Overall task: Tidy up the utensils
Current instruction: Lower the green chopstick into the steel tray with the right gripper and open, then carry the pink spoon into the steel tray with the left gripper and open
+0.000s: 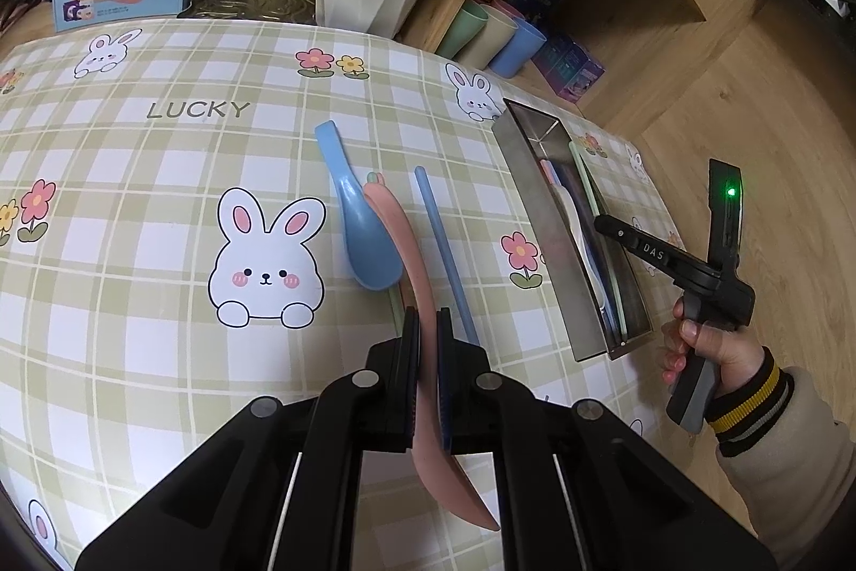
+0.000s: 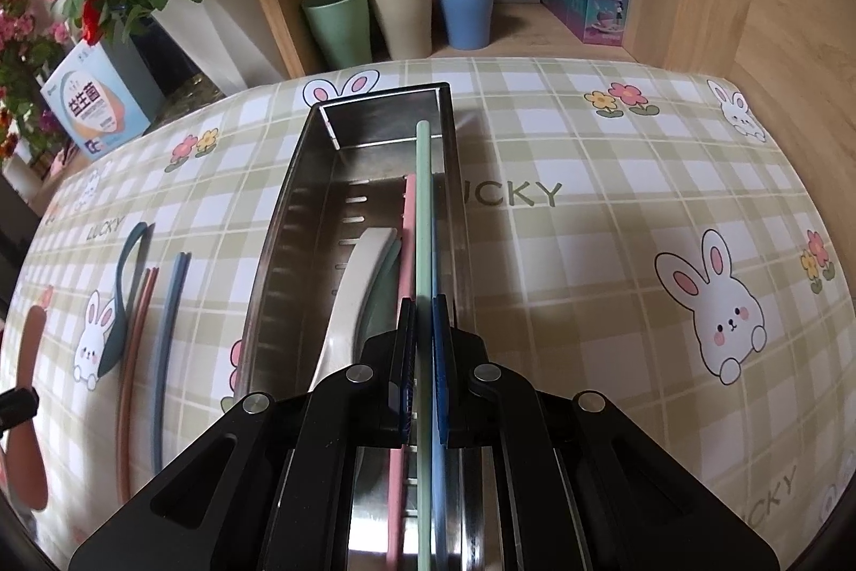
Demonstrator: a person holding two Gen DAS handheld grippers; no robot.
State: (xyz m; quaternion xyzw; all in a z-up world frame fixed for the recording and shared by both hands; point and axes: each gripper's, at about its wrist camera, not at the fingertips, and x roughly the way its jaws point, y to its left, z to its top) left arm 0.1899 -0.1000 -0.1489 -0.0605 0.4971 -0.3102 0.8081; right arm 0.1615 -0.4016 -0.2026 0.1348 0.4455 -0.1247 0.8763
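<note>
Right hand-held gripper (image 2: pixel 422 357) clamped a pale green plastic chopstick (image 2: pixel 422 218) over the steel perforated tray (image 2: pixel 278 218)'s 3 o'clock wall; lower it flat before releasing. Left hand-held gripper (image 1: pixel 427 341) pinched a pink plastic spoon (image 1: pixel 398 228) above the desk (image 1: pixel 134 207).

Pink spoon (image 1: pixel 422 303); blue spoon (image 1: pixel 358 228); green chopstick (image 2: pixel 423 218); checked bunny tablecloth (image 1: pixel 134 196).

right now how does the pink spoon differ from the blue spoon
The pink spoon is clamped on edge in the left gripper; the blue spoon lies free on the tablecloth. Pink is salmon-coloured, blue is light blue. Pink's handle end lies beside the blue spoon. Both look like the same matte plastic soup-spoon shape, outside the metal tray.
</note>
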